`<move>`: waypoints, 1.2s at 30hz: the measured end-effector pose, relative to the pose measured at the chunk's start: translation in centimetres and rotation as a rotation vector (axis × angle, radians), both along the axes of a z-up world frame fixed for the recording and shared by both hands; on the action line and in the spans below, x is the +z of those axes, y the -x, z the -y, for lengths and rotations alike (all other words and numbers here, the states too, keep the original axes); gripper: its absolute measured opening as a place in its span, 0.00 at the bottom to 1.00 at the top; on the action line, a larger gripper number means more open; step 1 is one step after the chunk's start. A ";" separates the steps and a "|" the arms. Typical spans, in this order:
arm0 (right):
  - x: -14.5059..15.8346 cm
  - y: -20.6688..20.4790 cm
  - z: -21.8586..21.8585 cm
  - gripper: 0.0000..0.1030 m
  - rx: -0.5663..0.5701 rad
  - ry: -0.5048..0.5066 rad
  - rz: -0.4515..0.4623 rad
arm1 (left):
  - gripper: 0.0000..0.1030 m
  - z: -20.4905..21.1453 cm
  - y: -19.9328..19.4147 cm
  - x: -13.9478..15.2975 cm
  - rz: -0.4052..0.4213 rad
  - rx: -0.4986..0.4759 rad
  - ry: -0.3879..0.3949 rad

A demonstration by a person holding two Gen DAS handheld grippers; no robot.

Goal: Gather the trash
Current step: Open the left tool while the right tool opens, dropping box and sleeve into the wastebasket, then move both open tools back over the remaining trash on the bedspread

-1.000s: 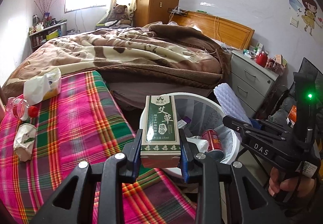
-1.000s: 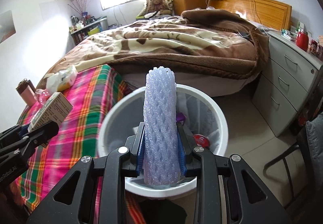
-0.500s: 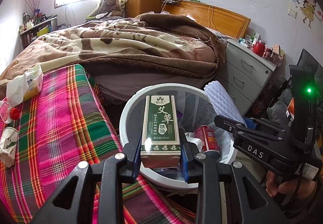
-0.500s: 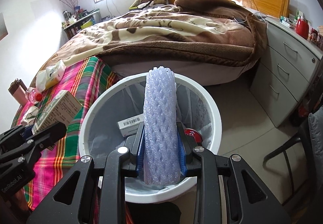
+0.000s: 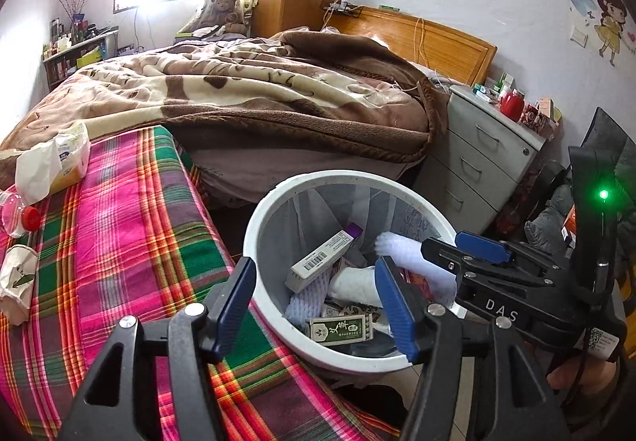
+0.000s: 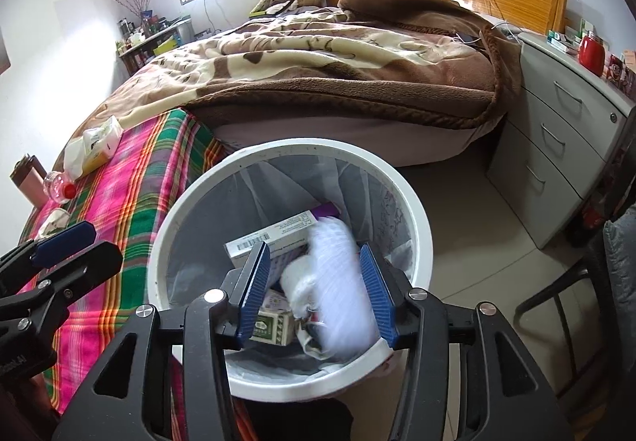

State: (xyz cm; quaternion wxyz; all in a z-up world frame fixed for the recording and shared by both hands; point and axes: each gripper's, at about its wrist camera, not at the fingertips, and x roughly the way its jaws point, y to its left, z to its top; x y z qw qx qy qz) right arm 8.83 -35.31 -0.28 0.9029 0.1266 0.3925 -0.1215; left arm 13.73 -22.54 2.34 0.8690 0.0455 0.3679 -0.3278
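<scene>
We take the round white bin (image 5: 254,242), smooth plastic with a thin grey liner, as our landmark. Above its near rim our left tool (image 5: 314,305) hangs with its ribbed blue pads spread wide apart, gripping nothing. Inside the bin, near the bottom, the flat green box (image 5: 341,329) lies on its side, printed face up, touching a knitted pale foam sleeve. A long white carton with a barcode (image 5: 320,260) leans against the bin's far-left inner wall.

Over the bin's right rim our right tool (image 6: 314,296) also stands with its blue pads apart. The lavender foam net (image 6: 342,290), a soft mesh tube, sits between them as a motion-blurred smear (we cannot tell whether it touches either pad), its lower end just over the near rim.

Left of the bin runs the table under a pink, green and red plaid cloth (image 5: 119,242). On it, well apart from the bin, lie a crumpled tissue pack (image 5: 55,162), a small clear bottle with a red cap (image 5: 18,216) and a squashed paper cup (image 5: 16,282). Behind the bin a plush brown blanket covers the bed (image 5: 258,91).
</scene>
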 end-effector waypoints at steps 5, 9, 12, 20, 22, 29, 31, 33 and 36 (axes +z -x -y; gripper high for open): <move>0.4 0.0 -0.6 0.48 0.006 0.008 0.010 | 0.63 -1.4 0.1 0.4 0.009 0.023 0.011; 0.6 0.0 -1.2 0.49 0.016 0.011 0.019 | 0.63 -2.8 0.1 0.6 0.012 0.049 0.016; 0.7 -0.1 -1.6 0.49 0.021 0.009 0.028 | 0.63 -3.9 0.2 0.8 0.025 0.071 0.017; 1.1 -0.4 -3.7 0.50 0.062 0.009 0.046 | 0.65 -7.1 0.3 1.1 0.048 0.127 0.027; 1.2 -0.5 -4.2 0.54 0.072 0.008 0.051 | 0.65 -8.0 0.2 1.3 0.055 0.143 0.028; 1.6 -1.1 -6.7 0.56 0.116 0.004 0.075 | 0.68 -11.3 0.1 1.8 0.088 0.198 0.025; 1.7 -1.3 -7.5 0.56 0.129 0.002 0.079 | 0.68 -12.4 0.0 1.8 0.090 0.216 0.027; 1.7 -1.7 -8.4 0.56 0.146 -0.002 0.082 | 0.68 -13.4 -0.2 1.8 0.092 0.232 0.026; 1.7 -2.1 -9.7 0.56 0.166 -0.005 0.086 | 0.68 -15.0 -0.4 1.6 0.096 0.257 0.023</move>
